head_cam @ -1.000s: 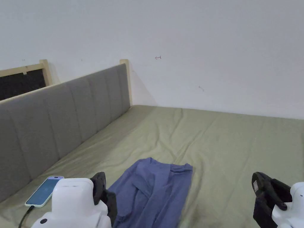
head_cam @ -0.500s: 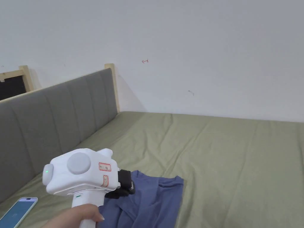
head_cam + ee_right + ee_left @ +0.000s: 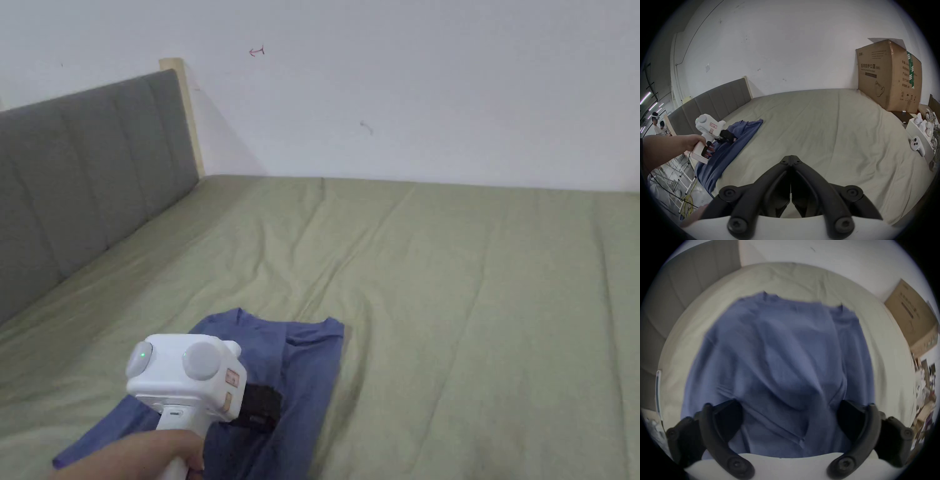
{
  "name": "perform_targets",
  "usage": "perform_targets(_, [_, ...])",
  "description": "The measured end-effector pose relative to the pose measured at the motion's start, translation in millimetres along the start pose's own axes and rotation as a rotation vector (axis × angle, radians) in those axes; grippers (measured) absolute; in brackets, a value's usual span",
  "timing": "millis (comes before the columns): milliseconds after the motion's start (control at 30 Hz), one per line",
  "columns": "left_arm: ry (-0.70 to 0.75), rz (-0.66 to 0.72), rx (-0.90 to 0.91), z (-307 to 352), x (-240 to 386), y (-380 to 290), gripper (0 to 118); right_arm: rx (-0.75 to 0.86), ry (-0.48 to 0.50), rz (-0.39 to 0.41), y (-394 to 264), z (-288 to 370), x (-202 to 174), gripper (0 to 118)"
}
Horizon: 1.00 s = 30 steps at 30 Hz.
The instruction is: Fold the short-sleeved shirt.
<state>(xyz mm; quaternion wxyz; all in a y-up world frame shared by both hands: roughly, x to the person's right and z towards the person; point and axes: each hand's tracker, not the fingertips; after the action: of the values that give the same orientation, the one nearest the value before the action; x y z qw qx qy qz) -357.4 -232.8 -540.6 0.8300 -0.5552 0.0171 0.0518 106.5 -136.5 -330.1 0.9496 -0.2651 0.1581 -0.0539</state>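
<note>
Your left gripper [image 3: 790, 417] hangs over the blue short-sleeved shirt [image 3: 778, 361], jaws wide and empty. At its three o'clock, your right gripper [image 3: 790, 156] sits pinched together on nothing above the green bedsheet [image 3: 826, 129].

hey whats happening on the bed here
A person is getting set to fold a blue shirt that lies rumpled on the green bed sheet. The left gripper hangs over the shirt with its jaws wide open, gripping nothing. The right gripper is held off to the side over bare sheet, jaws shut and empty.
</note>
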Motion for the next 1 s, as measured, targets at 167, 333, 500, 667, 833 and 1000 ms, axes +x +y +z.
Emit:
perform_targets(167, [0.067, -0.025, 0.070, 2, 9, -8, 118, -0.013, 0.025, -0.003, -2, -5, -7, 0])
perform_targets(333, [0.049, -0.048, 0.125, 25, 9, -17, 81, 0.014, 0.012, 0.004, 1, 4, -12, 0])
perform_targets(500, [-0.040, 0.039, 0.220, 71, -17, -31, 6, 0.050, 0.004, -0.008, 10, 25, -11, 0])
perform_targets(667, [-0.022, 0.052, 0.450, 154, -34, -37, 6, 0.093, 0.009, -0.024, 27, 52, -7, 0])
perform_targets(833, [-0.099, 0.052, 0.806, 275, -3, -44, 6, 0.255, 0.028, -0.024, 39, 93, -7, 0])
perform_targets(1000, [-0.233, -0.070, 0.866, 367, 82, -26, 6, 0.338, 0.004, -0.038, 49, 124, -3, 0])
